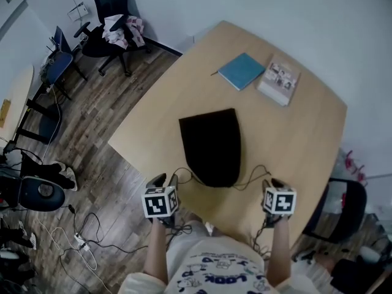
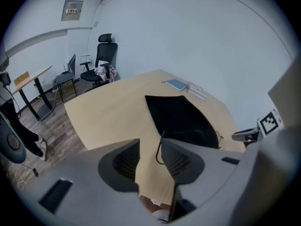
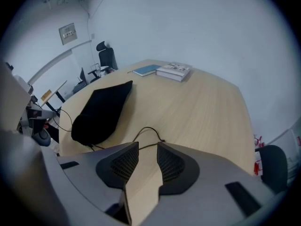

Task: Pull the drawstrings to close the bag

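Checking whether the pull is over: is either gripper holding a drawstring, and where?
Nothing is held. The left gripper and right gripper both stand open; the left drawstring and right drawstring lie slack by the jaws, unpinched.

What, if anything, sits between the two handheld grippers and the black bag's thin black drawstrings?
Nothing visible. The left black drawstring lies loose between the open left gripper's jaws; the right drawstring lies on bare light wooden table just ahead of the open right gripper.
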`<state>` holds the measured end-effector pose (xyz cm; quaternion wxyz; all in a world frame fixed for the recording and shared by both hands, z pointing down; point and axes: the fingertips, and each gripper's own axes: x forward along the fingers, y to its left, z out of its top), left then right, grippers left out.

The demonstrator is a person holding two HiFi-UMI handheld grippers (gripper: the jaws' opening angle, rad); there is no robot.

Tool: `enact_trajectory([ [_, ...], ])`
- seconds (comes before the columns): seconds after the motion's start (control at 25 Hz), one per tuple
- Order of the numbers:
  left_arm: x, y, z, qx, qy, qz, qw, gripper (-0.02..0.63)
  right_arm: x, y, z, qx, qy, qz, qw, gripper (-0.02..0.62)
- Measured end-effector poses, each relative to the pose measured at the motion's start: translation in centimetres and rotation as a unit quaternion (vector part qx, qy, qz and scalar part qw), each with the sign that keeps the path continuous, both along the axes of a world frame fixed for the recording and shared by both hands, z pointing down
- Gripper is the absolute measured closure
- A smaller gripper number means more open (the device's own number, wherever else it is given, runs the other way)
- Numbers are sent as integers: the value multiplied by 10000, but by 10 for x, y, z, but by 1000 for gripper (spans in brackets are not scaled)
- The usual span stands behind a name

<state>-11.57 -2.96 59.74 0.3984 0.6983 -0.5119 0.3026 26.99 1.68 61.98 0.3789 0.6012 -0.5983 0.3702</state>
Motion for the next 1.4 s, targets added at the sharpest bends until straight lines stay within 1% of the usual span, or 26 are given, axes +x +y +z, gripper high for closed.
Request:
enact_trajectory([
  [0.12,19,8,-13,-198,444,445,9978,482,-28,-12,-17,202,-423,-117,9988,479],
  [0.2,30,13,-21,-250,617,744,9950,478,-38,-18,-25,307,-446,-293,9981,479],
  [0.28,37,13,-29,-188,653,867,9939,474,-50,-26,-36,456,-448,-477,9968,479],
  [0.4,42,1,-44,174,621,689,9955,474,-72,-41,-60,854,-620,-592,9927,479],
  [0.48,50,-14,-63,556,681,521,9948,474,-83,-56,-83,1325,-686,-570,9872,490],
  [0.56,60,-30,-88,1029,705,440,9912,484,-91,-74,-113,1927,-669,-526,9776,551],
  [0.64,67,-46,-119,1597,507,413,9850,581,-100,-90,-148,2533,-691,-559,9633,569],
  [0.68,71,-54,-136,1900,366,431,9802,600,-104,-97,-167,2822,-708,-587,9549,578],
  [0.76,79,-66,-171,2483,141,500,9673,603,-112,-108,-203,3330,-737,-637,9379,586],
  [0.84,85,-75,-201,2961,33,518,9538,603,-117,-114,-233,3729,-723,-708,9223,588],
  [0.92,88,-79,-225,3286,-19,516,9430,603,-122,-118,-255,4046,-662,-805,9085,588],
  [1.0,89,-81,-243,3509,2,486,9351,604,-123,-118,-269,4267,-585,-847,8985,588],
  [1.12,92,-80,-259,3751,97,452,9258,603,-121,-115,-280,4474,-527,-808,8891,588],
  [1.24,91,-78,-266,3932,16,434,9184,603,-120,-110,-284,4541,-428,-778,8865,588],
  [1.4,90,-76,-268,4030,-27,411,9143,603,-121,-108,-287,4600,-379,-777,8837,588],
])
